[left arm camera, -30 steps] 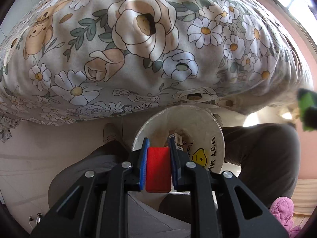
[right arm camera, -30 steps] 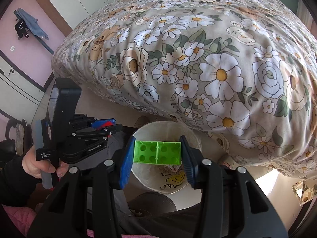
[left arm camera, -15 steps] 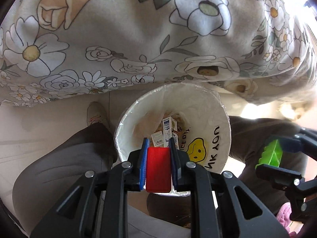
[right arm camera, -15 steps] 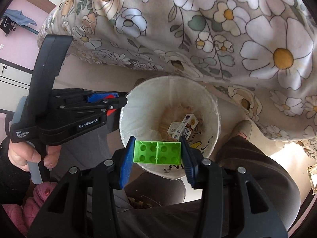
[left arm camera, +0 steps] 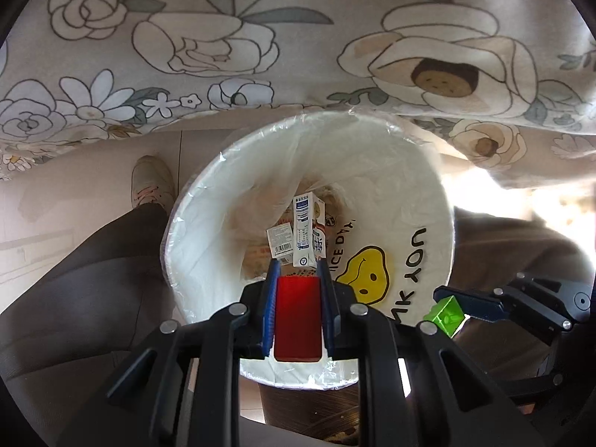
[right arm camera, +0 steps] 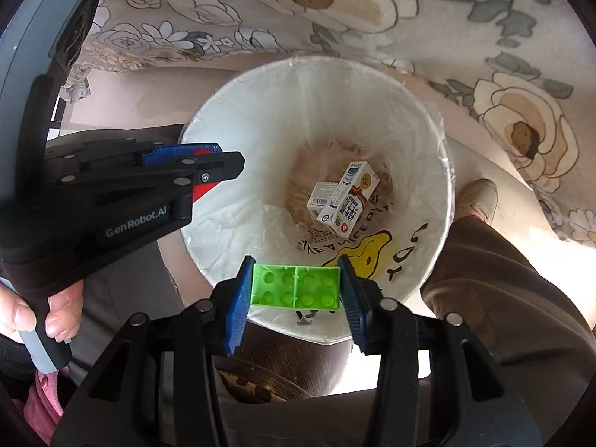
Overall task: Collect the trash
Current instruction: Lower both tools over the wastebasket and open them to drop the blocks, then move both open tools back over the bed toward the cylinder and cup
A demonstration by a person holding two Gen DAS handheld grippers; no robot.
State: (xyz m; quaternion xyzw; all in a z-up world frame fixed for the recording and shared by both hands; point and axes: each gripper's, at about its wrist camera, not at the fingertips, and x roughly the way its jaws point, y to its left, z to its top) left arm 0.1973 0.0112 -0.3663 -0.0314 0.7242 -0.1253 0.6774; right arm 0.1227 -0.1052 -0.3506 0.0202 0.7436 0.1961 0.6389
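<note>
Both grippers have dropped over the bin [right arm camera: 439, 141]. The left gripper [left arm camera: 297, 275] clamps a red block [left arm camera: 298, 320] and the right gripper [right arm camera: 296, 287] a green brick [right arm camera: 296, 287] at six o'clock. Both blocks look light, rigid and slick, and are best held by their flat sides.

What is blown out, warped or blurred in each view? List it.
Left wrist view: sunlight blows out the floor patch right of the bin; fisheye bends the floral bedspread; the red block stays sharp.
Right wrist view: glare at the right edge by the trouser leg; black corners; the green block and carton are crisp.

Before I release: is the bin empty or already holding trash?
Holding trash: two small cartons lie at the bottom of the lined bin.
</note>
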